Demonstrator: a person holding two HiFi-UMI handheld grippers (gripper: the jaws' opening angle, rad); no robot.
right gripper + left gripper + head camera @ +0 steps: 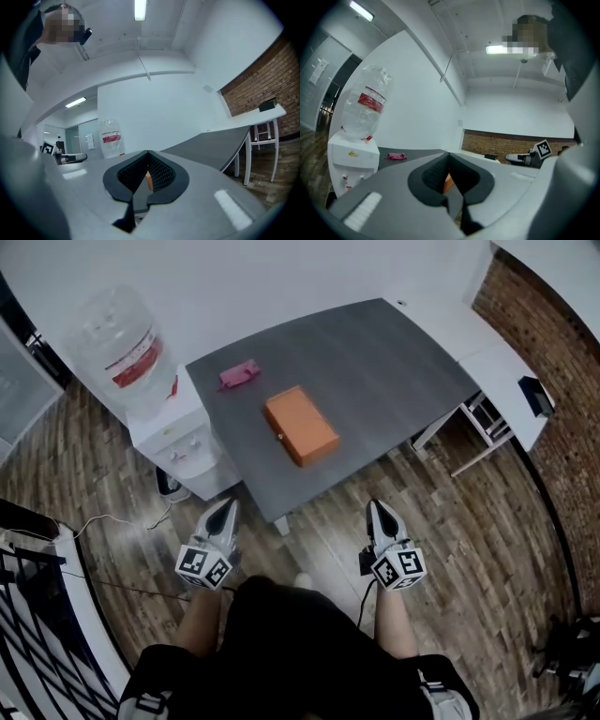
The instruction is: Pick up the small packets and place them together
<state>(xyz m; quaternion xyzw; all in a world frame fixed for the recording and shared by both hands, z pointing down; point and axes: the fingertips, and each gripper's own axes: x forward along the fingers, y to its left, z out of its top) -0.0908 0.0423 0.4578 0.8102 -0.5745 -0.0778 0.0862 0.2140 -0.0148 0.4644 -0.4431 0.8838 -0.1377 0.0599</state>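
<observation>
Person in dark clothes stands on wood floor (487,549), a gripper in each hand held low and close to the body, both pointing level at the table.

Left gripper (225,512): jaws closed, nothing between them. Right gripper (377,514): jaws closed, also empty. Both sit over bare floor, short of the table.

The near corner of the grey table (394,371) points roughly between the two grippers, with a strip of open floor in front of it. Thin cable (112,519) lies on the floor to the left, and a black railing (37,615) beyond that closes off the near-left side.

White water dispenser (178,442) stands tight against the table's left edge, just ahead of the left gripper, so there is little room on that side. Clear bottle (117,348) with a red label sits on top.

On the table, an orange box (300,425) lies near the middle, between the person and the far-left corner. Pink packets (238,375) lie near that corner, apart from the box and close to the left edge. Too small to tell whether it is one packet or several. The rest of the top is bare.

On the right, a white stool (483,423) stands at the table's right corner, a white counter (497,362) behind it, then the brick wall (553,381).
</observation>
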